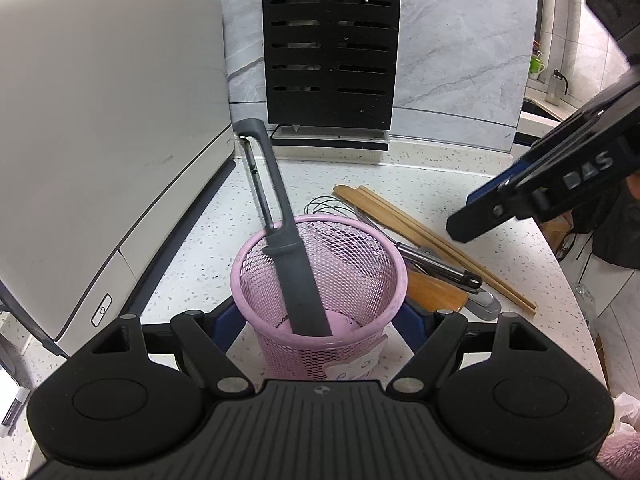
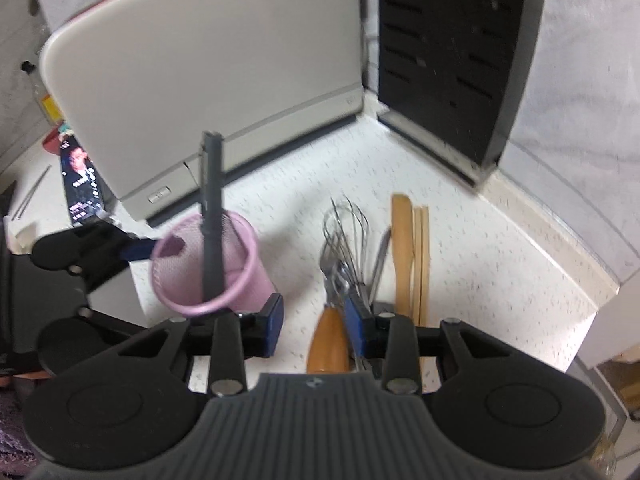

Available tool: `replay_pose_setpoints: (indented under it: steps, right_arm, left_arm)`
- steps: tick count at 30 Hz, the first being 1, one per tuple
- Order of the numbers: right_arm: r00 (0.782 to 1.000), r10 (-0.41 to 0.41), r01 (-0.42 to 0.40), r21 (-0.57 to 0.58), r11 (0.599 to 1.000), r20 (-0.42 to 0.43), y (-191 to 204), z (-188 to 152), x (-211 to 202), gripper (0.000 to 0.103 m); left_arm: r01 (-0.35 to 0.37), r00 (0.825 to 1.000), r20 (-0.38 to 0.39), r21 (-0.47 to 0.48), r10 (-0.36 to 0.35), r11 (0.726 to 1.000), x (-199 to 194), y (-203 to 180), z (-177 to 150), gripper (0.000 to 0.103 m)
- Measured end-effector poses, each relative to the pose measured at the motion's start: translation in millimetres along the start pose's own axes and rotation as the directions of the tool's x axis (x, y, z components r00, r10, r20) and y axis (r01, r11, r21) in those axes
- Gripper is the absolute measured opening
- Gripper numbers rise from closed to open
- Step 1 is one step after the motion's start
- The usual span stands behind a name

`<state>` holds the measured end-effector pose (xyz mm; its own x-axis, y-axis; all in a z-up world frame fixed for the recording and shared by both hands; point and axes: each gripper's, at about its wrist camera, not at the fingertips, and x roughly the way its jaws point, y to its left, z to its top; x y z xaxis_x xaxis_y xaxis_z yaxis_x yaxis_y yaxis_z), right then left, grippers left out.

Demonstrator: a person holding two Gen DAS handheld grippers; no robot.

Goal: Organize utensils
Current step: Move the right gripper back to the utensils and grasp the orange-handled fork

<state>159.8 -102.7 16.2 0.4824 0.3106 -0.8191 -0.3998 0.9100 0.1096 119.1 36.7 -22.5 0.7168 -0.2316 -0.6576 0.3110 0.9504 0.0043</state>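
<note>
The left gripper (image 1: 320,320) is clamped on the pink mesh utensil cup (image 1: 320,280), its blue pads pressed against the cup's walls at nine and three o'clock. One grey plastic peeler (image 1: 286,232) stands in the cup, leaning toward eleven o'clock so its head clears the rim.

The right gripper (image 2: 314,324) hangs with its jaws parted and nothing pinched between the pads; the wooden-handled utensil (image 2: 328,344) lies between them, close against the right-hand pad. In that view the cup (image 2: 208,268) sits at ten o'clock from the gripper.

On the speckled white countertop (image 1: 460,184), at three o'clock of the cup, lies the loose pile: one wire whisk (image 2: 346,232), one flat wooden spatula (image 2: 401,248), what looks like a pair of wooden chopsticks (image 2: 421,260), the wooden-handled utensil, and one grey-handled piece (image 1: 484,300) whose kind I cannot tell.

One white hinged appliance (image 1: 100,120) hems the cup in at nine o'clock, and one black slotted knife rack (image 1: 332,48) stands against the wall at twelve. Open counter runs between rack and pile; the counter's curved edge falls away at three to four o'clock.
</note>
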Motion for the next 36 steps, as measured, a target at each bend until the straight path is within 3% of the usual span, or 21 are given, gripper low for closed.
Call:
replay_pose_setpoints:
  steps: [15, 27, 31, 36]
  right_arm:
    - [0.983, -0.006, 0.018, 0.060, 0.998, -0.181, -6.6, 24.1, 79.7, 0.012]
    - [0.970, -0.046, 0.058, 0.045, 0.997, -0.238, -6.4, 39.4, 113.0, 0.009]
    - [0.970, -0.047, 0.058, 0.041, 0.997, -0.240, -6.3, 38.0, 116.1, 0.001]
    - [0.974, -0.052, 0.058, 0.022, 0.998, -0.221, -3.1, 35.9, 112.7, 0.001]
  left_arm:
    - [0.023, 1.000, 0.011, 0.024, -0.023, 0.999, 10.0, 5.6, 5.0, 0.091]
    - [0.029, 1.000, 0.007, 0.031, -0.029, 0.999, 13.1, 4.8, 7.3, 0.091]
    - [0.029, 1.000, 0.007, 0.031, -0.029, 0.999, 13.2, 5.0, 7.2, 0.091]
    - [0.028, 1.000, 0.007, 0.030, -0.028, 0.999, 13.2, 4.6, 7.1, 0.091]
